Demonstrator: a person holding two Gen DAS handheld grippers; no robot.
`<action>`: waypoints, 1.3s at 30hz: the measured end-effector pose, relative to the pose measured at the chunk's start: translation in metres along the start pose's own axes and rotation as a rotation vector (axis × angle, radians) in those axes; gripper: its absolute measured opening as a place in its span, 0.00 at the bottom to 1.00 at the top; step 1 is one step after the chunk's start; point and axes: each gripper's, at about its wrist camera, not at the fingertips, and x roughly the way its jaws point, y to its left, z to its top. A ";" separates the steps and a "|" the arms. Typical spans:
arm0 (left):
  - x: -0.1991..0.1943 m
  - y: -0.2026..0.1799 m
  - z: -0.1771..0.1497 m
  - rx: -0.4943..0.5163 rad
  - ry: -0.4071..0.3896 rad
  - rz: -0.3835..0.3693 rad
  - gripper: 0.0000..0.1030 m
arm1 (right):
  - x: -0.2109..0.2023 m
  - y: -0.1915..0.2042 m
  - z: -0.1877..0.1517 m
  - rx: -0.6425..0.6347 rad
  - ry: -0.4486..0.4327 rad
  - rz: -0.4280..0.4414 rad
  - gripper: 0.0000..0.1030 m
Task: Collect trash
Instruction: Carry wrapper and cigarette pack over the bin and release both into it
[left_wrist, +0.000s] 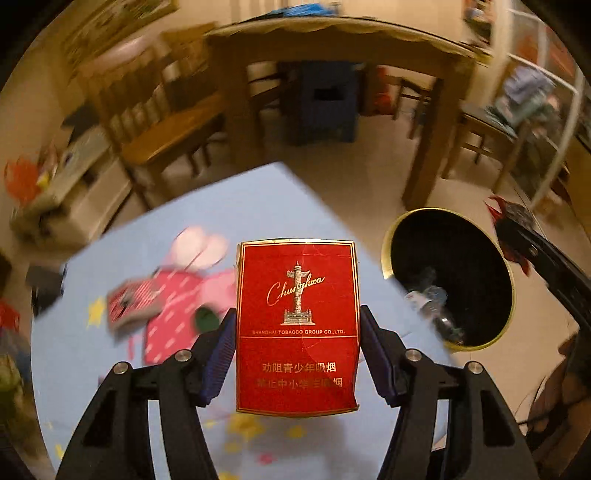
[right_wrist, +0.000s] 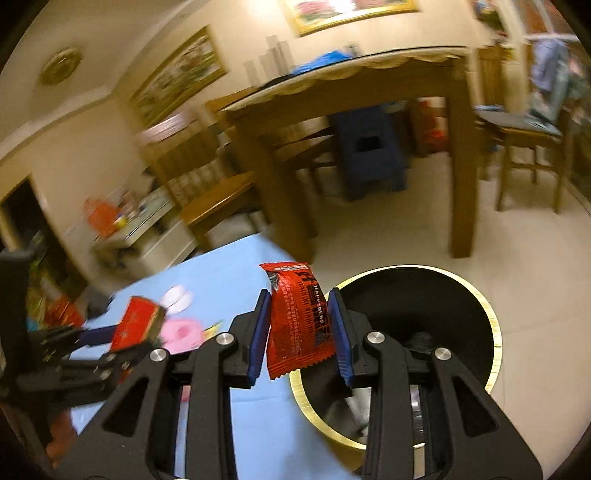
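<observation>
**Both my tongs loaded, bin just ahead**

My left gripper (left_wrist: 297, 345) is clamped on a red cigarette pack (left_wrist: 297, 326), its blue ribbed pads (left_wrist: 218, 360) pressing the two long sides. The pack stands upright between them, face to the camera, gold-edged, with a gold script name, a carved column and Chinese lettering below. It hangs above a light blue tabletop (left_wrist: 207, 206) printed with a pink cartoon figure (left_wrist: 177, 306) and yellow stars.

From the right wrist view I can see that same left gripper (right_wrist: 122, 338) off to the left, blurred, with the red pack (right_wrist: 137, 324) at its tips over the blue surface.

My right gripper (right_wrist: 298, 334) is closed on a red snack wrapper (right_wrist: 297, 319). The pads squeeze its middle, so the crimped top sticks up past the fingertips and the bottom edge hangs below them. The wrapper has white and black printing that I can only partly read.

The round black trash bin (right_wrist: 491, 332) with a gold rim sits on the pale tiled floor (right_wrist: 535, 280) just beside the table's edge. In the right view the wrapper is at the bin's near rim. In the left view the bin (left_wrist: 509, 291) lies to the right of the pack, with some crumpled clear plastic (left_wrist: 432, 299) inside.

Behind stands a wooden dining table (left_wrist: 332, 40), wooden chairs (left_wrist: 166, 122) and a dark blue plastic stool (left_wrist: 328, 99) under the table.
</observation>
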 end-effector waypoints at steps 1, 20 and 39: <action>0.001 -0.010 0.003 0.019 -0.007 -0.005 0.60 | 0.003 -0.012 -0.002 0.034 0.008 -0.012 0.30; 0.076 -0.132 0.023 0.255 0.039 -0.084 0.66 | -0.008 -0.089 -0.010 0.276 -0.016 -0.045 0.30; 0.005 -0.077 0.007 0.166 -0.101 -0.044 0.74 | 0.025 -0.070 -0.015 0.238 0.068 -0.187 0.65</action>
